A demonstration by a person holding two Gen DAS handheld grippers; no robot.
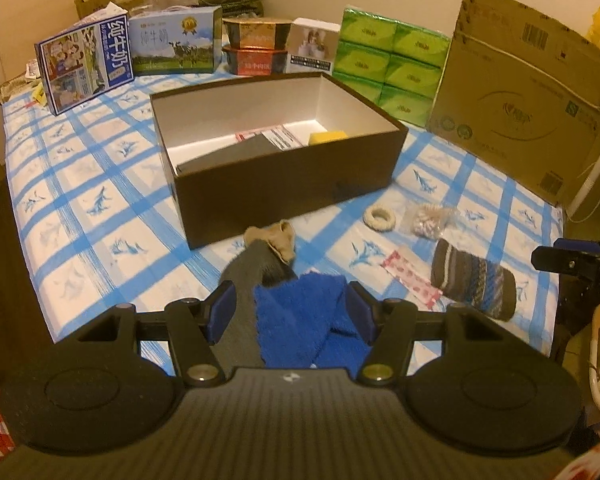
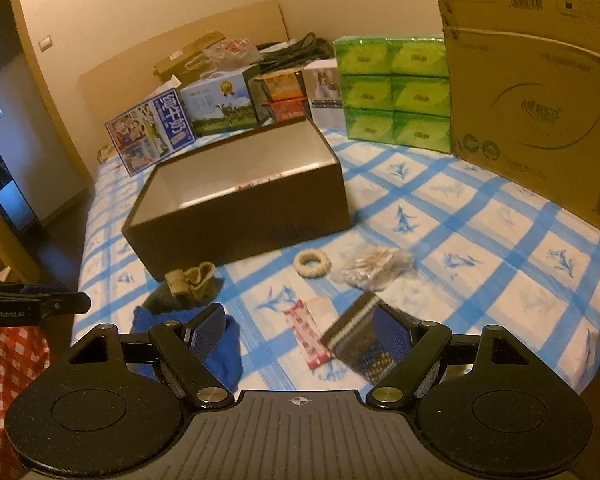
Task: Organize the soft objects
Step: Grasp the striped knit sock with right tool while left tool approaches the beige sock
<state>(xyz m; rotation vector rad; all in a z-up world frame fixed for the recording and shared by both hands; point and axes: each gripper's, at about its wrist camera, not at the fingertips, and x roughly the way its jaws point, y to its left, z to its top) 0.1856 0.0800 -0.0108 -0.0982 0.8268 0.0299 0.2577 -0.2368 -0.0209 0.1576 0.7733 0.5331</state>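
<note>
A blue fluffy cloth (image 1: pixel 304 320) lies on the checked bed sheet over a grey sock (image 1: pixel 256 268), with a tan sock (image 1: pixel 280 240) just beyond. My left gripper (image 1: pixel 290 296) hovers over them, open, pads clear of the cloth. A striped knit sock (image 1: pixel 472 284) lies to the right, beside a red-dotted packet (image 1: pixel 412 280). My right gripper (image 2: pixel 300 314) is open above that packet (image 2: pixel 308 332), and the striped sock (image 2: pixel 354 336) lies by its right finger. The open brown box (image 1: pixel 284 184) stands behind, holding a yellow sponge (image 1: pixel 328 136) and some packets.
A white ring (image 2: pixel 312 264) and a clear bag of small items (image 2: pixel 374 270) lie in front of the box. Milk cartons (image 1: pixel 84 68), green tissue packs (image 1: pixel 392 64) and a big cardboard box (image 1: pixel 528 104) line the back. The bed's edge runs along the near left.
</note>
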